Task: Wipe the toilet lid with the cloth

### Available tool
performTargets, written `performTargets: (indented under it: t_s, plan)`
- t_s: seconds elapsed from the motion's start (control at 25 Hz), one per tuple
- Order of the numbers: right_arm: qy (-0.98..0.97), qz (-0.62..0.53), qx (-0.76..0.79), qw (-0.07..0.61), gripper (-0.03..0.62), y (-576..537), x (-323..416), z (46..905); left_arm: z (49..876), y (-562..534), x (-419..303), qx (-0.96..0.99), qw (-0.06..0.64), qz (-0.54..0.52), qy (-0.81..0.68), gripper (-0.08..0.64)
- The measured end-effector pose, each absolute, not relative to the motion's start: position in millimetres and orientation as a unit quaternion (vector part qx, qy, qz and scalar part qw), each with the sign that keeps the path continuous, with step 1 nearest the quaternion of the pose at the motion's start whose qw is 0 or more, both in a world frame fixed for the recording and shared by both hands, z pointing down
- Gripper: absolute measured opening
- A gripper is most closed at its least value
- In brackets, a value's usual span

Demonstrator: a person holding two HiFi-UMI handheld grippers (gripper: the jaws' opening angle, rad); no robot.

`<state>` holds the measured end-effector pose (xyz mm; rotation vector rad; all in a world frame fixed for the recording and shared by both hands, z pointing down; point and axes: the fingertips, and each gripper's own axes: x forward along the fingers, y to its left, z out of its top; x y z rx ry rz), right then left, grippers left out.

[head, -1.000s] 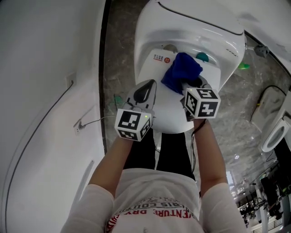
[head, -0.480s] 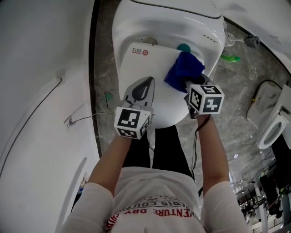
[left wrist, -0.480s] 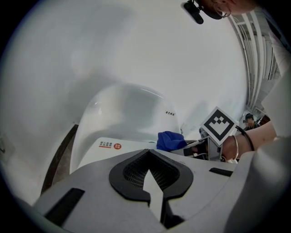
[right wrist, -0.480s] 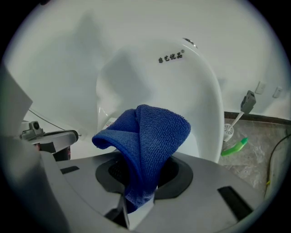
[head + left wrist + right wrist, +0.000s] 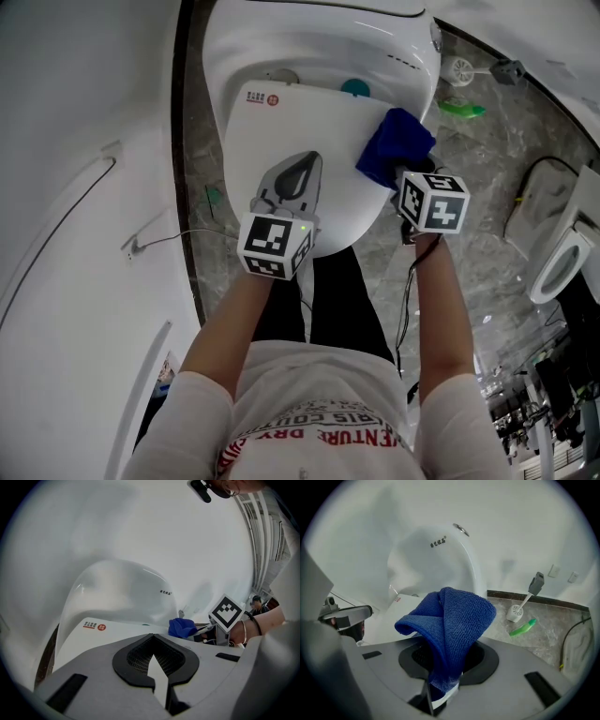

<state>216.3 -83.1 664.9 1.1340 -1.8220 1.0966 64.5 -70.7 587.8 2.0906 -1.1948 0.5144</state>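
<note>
I am holding the right gripper (image 5: 401, 174) over the right edge of the toilet lid (image 5: 272, 150), and its jaws are clamping down on the cloth (image 5: 395, 146); in the right gripper view the right gripper (image 5: 443, 693) is pinching the lower end of the blue cloth (image 5: 452, 620) between its pads, while the rest of the cloth is standing up above them in a loose fold; the cloth is lying across the lid's right edge, partly over the white lid and partly over the grey marble floor (image 5: 469, 244), though I cannot tell whether it is pressing on the lid; I am keeping the left gripper (image 5: 298, 176) above the middle of the lid, nearer its front edge, with its tips pointing toward the back edge; in the left gripper view the left gripper (image 5: 157, 667) is showing its jaws drawn together at the tips with nothing between them, only the white lid (image 5: 117, 631) showing through the narrow slot; a small red-marked sticker (image 5: 263, 97) is sitting at the lid's back left corner, and a teal piece (image 5: 355, 88) is showing at its back edge; a toilet brush (image 5: 459, 68) and a green bottle (image 5: 461, 109) are lying on the floor well to the right of the toilet; the two grippers are apart, the left one just left of the cloth.
</note>
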Motion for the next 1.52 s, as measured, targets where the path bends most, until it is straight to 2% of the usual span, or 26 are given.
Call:
performTargets:
  t_s: [0.28, 0.48, 0.68, 0.88, 1.16, 1.32, 1.52]
  plan:
    - [-0.675, 0.431, 0.467, 0.375, 0.087, -70, 255, 658, 577, -61, 72, 0.795, 0.346, 0.196, -0.458, 0.006]
    - [-0.690, 0.424, 0.465, 0.358, 0.087, -65, 233, 627, 569, -55, 55, 0.799, 0.342, 0.185, -0.459, 0.006]
    - [-0.721, 0.420, 0.440, 0.334, 0.087, -61, 154, 599, 561, -36, 13, 0.805, 0.323, 0.192, -0.459, 0.006]
    - [-0.742, 0.441, 0.409, 0.295, 0.087, -47, 48, 587, 561, -15, -68, 0.794, 0.319, 0.204, -0.476, 0.006]
    - [-0.760, 0.460, 0.344, 0.306, 0.087, -6, -97, 616, 574, 14, -176, 0.775, 0.319, 0.215, -0.502, 0.006]
    - [-0.756, 0.469, 0.330, 0.314, 0.087, 10, -141, 639, 587, 28, -211, 0.768, 0.325, 0.219, -0.506, 0.006]
    - [-0.746, 0.467, 0.340, 0.332, 0.087, 8, -150, 667, 606, 36, -223, 0.767, 0.336, 0.224, -0.499, 0.006]
